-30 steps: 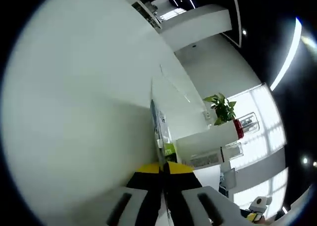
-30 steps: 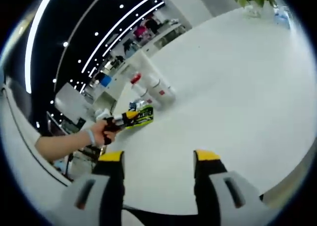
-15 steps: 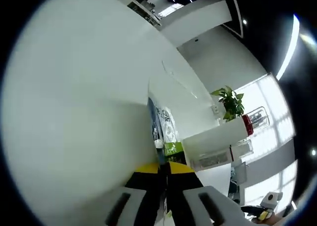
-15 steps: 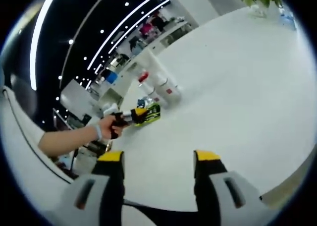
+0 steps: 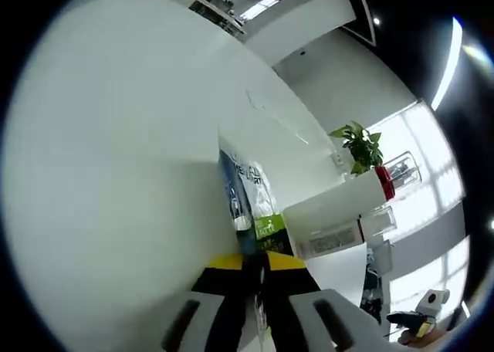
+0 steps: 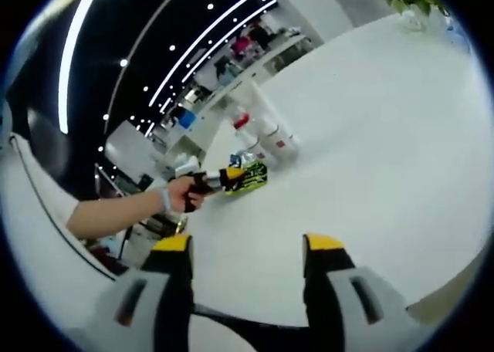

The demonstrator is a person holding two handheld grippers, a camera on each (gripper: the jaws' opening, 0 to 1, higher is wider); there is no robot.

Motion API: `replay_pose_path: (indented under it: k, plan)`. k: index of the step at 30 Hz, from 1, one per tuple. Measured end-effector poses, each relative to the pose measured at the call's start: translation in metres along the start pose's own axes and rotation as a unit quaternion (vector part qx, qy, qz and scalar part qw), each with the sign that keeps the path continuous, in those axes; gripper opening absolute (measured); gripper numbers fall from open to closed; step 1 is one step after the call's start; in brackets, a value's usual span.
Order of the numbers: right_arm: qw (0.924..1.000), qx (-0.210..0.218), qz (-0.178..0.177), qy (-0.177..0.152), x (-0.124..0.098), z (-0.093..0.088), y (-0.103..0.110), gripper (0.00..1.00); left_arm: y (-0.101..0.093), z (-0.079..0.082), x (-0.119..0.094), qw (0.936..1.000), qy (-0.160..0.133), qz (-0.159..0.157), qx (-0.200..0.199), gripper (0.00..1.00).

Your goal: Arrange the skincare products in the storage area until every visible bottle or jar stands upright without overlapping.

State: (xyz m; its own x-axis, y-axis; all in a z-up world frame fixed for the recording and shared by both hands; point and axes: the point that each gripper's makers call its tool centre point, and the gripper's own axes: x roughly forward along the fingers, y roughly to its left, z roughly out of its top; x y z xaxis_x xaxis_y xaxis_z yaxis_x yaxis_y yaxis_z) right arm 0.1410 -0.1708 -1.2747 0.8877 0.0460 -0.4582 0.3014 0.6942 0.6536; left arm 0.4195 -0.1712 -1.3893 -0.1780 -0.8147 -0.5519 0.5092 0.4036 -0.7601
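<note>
white tabletop, one flat pack pinched by the left gripper

white laminate was seen across most of both views: the table [image 6: 370, 159] ran from lower centre to the upper right of the right gripper view. the left gripper [image 5: 253, 271] was closed down hard, its yellow-tipped jaws pressed together on the near end of a flat blue-and-green pack [image 5: 241, 205]. the pack's long axis ran straight away from the jaws toward the middle of the frame, edge-on to the camera.

in the right gripper view the same pack [image 6: 245, 179] was seen left of centre, held out from a hand [image 6: 184, 194], with the white bottles [image 6: 266, 132] standing just beyond it, one with a red cap; whether pack and bottles touched could not be told. in the left gripper view those bottles [image 5: 340, 213] lay just right of the pack in the lower right of centre.

the right gripper [image 6: 247, 255] was held wide and empty at the bottom of its frame, well apart from the group. the left was judged the nearer tool by far, and any standing-up of the pack was judged to turn on rotating that long axis upright beside the bottles, not onto them.
</note>
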Motion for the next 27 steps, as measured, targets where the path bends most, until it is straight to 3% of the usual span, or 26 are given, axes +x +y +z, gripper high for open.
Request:
replay_pose_path:
  k: [13, 19, 27]
  plan:
    - [0.9998, 0.006, 0.014, -0.016, -0.009, -0.004, 0.01, 0.57, 0.0, 0.0, -0.014, 0.999, 0.018, 0.024, 0.034, 0.2]
    - [0.9996, 0.012, 0.019, -0.018, -0.01, -0.011, 0.013, 0.57, -0.007, 0.0, -0.01, 0.998, 0.033, 0.015, 0.052, 0.29]
    - [0.9996, 0.009, 0.023, -0.012, -0.011, -0.016, 0.018, 0.57, -0.006, 0.001, -0.01, 0.9943, 0.047, 0.037, 0.089, 0.35]
